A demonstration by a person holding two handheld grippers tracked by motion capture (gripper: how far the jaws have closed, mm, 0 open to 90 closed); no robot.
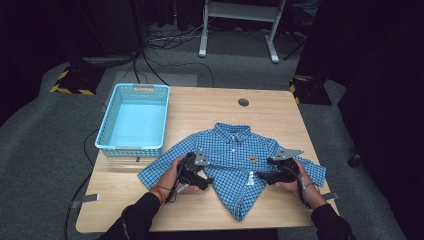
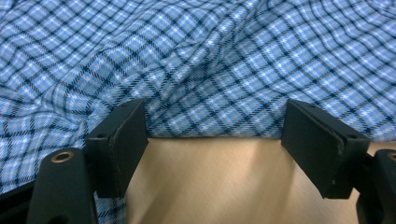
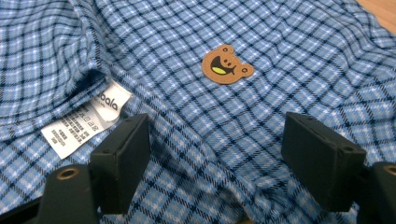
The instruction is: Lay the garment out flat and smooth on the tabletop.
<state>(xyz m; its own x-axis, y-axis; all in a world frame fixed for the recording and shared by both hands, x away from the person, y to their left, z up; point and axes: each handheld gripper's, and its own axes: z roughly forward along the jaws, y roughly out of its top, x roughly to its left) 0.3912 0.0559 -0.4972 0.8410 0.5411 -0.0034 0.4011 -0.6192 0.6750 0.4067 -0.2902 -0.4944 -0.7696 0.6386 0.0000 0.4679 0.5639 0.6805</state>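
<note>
A blue checked shirt lies spread on the wooden table, in the lower middle of the high view, collar toward the top of the frame and hem pointing at the bottom edge. To its upper left stands a light blue basket, just beside one sleeve.

The left gripper sits at the shirt's lower left edge. In the left gripper view its jaws stand wide apart, released, with the cloth's edge lying between them across bare wood; nothing is pinched.

The right gripper hovers over the shirt's right half, jaws likewise spread and grasping nothing. Through the right gripper view a round brown bear-face patch (open mouth, yellow-green tongue) shows in the upper middle of the frame. At the left, a white sewn-in label pokes from a fold; its top reads "...bala", the first letters tucked under the cloth, and the smaller care print below is too fine to read.
</note>
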